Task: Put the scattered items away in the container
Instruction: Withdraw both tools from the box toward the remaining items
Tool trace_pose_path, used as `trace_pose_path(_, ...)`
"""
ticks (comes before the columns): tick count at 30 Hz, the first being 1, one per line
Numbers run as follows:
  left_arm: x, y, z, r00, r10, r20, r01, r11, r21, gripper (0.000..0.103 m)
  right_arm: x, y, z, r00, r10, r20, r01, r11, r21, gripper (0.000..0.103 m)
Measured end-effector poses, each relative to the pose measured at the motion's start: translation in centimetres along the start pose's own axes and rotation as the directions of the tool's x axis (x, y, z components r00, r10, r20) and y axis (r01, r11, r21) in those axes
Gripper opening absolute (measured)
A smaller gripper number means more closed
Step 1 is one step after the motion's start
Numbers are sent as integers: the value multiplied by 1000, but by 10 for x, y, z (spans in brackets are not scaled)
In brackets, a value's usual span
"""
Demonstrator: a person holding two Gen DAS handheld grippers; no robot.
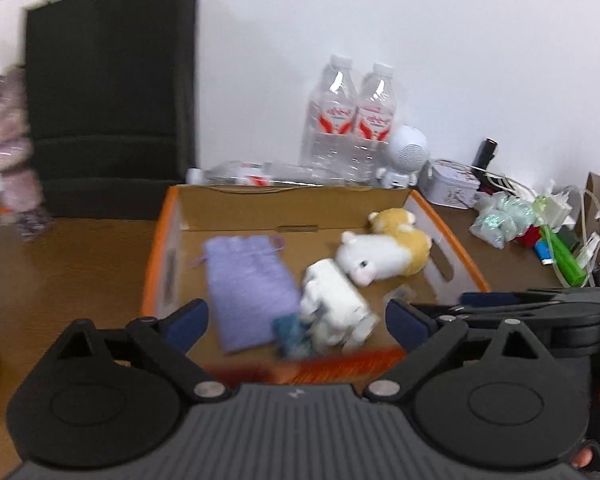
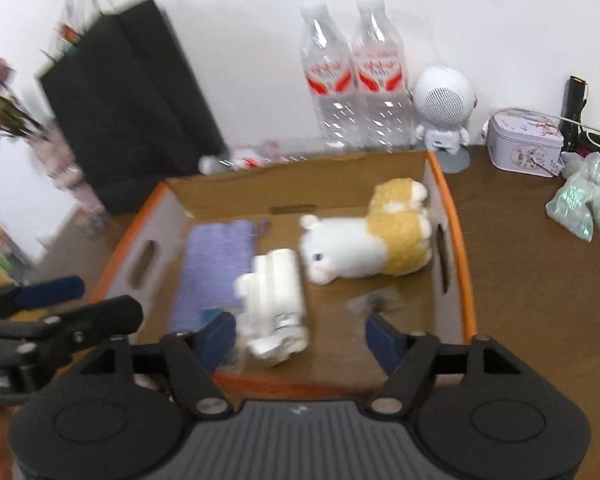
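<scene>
An orange-rimmed cardboard box (image 1: pixel 452 236) (image 2: pixel 456 216) sits on the brown table. Inside lie a purple knit pouch (image 1: pixel 244 284) (image 2: pixel 216 268), a white object (image 1: pixel 336 300) (image 2: pixel 274 300), a small teal item (image 1: pixel 292 332) and a white and yellow plush toy (image 1: pixel 384 248) (image 2: pixel 368 240). My left gripper (image 1: pixel 296 320) is open and empty above the box's near edge. My right gripper (image 2: pixel 300 336) is open and empty above the near edge too, with the white object between its fingers in view. Each gripper shows at the side of the other's view.
Two upright water bottles (image 1: pixel 348 116) (image 2: pixel 356 76) and one lying bottle (image 1: pixel 252 174) stand behind the box. A white round speaker figure (image 2: pixel 444 108), a tin (image 2: pixel 524 140), a black bag (image 1: pixel 108 92) and small wrapped clutter (image 1: pixel 512 220) lie around.
</scene>
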State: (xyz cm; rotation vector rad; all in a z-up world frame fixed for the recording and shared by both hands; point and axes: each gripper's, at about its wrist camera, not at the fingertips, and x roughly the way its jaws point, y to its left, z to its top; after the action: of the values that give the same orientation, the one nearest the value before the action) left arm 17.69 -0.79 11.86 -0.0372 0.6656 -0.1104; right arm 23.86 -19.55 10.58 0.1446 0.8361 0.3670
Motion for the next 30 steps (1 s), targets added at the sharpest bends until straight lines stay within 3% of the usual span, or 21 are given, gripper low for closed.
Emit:
trace_pose_path(4,-37,-6,-50,992,67,106,-72,996,45,102,-36,18,-51,992,-70,108,79,993,-83,76)
trace_pose_path(8,-58,-7,-101,983,74,165,-78,997,16,103,-68,28,-105,976,-76,204,103,986,-127,84)
trace_pose_path(12,-69,-3,-137,983,71,169,-65,997,-40,103,-86,37,-159,955,-113,274,160,975,-155,84)
trace_pose_path(15,-76,4,-158,988,70,141,-58,994,-88,103,-92,42,-188,958,-116,260,161,974,-159,84)
trace_pose_path(21,-95,5,-189,986,59,155,-48,996,-74,103,-105,50,-215,957,-58,284,106,982,-156,84)
trace_pose_path(30,-83,1,-200,992,48,119,-43,998,-43,103,-89,48,-227,969,-66,236,96,989,-114,84)
